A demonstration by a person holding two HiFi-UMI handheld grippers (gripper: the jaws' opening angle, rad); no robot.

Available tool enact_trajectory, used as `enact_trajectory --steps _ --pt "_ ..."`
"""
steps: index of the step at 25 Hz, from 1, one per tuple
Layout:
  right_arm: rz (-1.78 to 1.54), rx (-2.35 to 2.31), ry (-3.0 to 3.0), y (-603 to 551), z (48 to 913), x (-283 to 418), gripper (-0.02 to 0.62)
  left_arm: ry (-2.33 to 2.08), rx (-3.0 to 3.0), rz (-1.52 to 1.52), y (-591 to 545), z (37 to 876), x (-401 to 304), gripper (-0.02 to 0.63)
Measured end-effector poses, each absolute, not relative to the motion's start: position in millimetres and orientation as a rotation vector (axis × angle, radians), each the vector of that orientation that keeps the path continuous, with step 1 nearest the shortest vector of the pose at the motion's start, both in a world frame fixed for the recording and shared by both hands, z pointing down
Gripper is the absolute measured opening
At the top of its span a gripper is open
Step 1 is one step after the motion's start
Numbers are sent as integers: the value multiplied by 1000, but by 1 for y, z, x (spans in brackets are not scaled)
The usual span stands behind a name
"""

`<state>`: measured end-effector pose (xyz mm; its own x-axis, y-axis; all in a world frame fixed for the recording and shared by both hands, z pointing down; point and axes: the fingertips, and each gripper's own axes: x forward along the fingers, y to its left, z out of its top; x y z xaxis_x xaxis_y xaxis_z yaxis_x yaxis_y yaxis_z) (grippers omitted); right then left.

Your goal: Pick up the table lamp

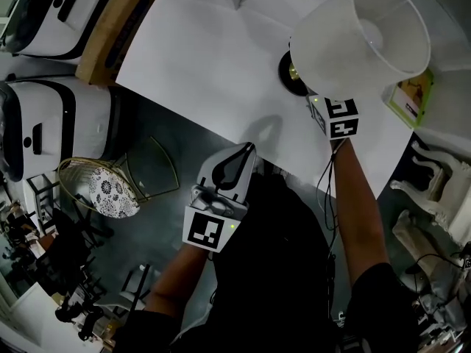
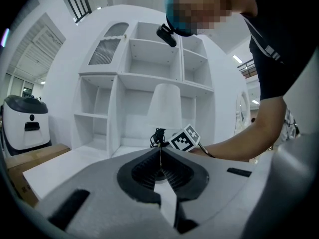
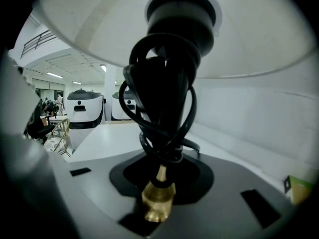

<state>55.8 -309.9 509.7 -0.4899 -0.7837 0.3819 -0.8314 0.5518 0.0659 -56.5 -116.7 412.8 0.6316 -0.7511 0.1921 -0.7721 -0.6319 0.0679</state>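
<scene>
The table lamp has a white shade [image 1: 368,35] and a black base [image 1: 288,74] at the table's right. In the right gripper view a black cord [image 3: 164,98] is coiled round its stem above a brass fitting [image 3: 158,203]. My right gripper [image 3: 160,176] is shut on that stem; in the head view only its marker cube [image 1: 337,116] shows below the shade, and the jaws are hidden. My left gripper [image 1: 237,159] hangs shut and empty at the table's near edge, apart from the lamp. In its own view the shade [image 2: 166,106] stands ahead of my left gripper [image 2: 160,151].
The white table [image 1: 206,57] has a green card [image 1: 412,94] near its right edge. Left of it stand white machines [image 1: 51,131], a cardboard box [image 1: 118,28] and a wire chair [image 1: 103,186]. A white chair [image 1: 434,186] is on the right. A white shelf unit [image 2: 144,78] stands behind.
</scene>
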Motion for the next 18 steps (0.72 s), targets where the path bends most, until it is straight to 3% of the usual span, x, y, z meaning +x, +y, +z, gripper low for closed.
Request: enact_trajectory --steps 18 --pt "201 1336 -2423 -268 421 72 100 -1396 2682 168 -123 355 -78 17"
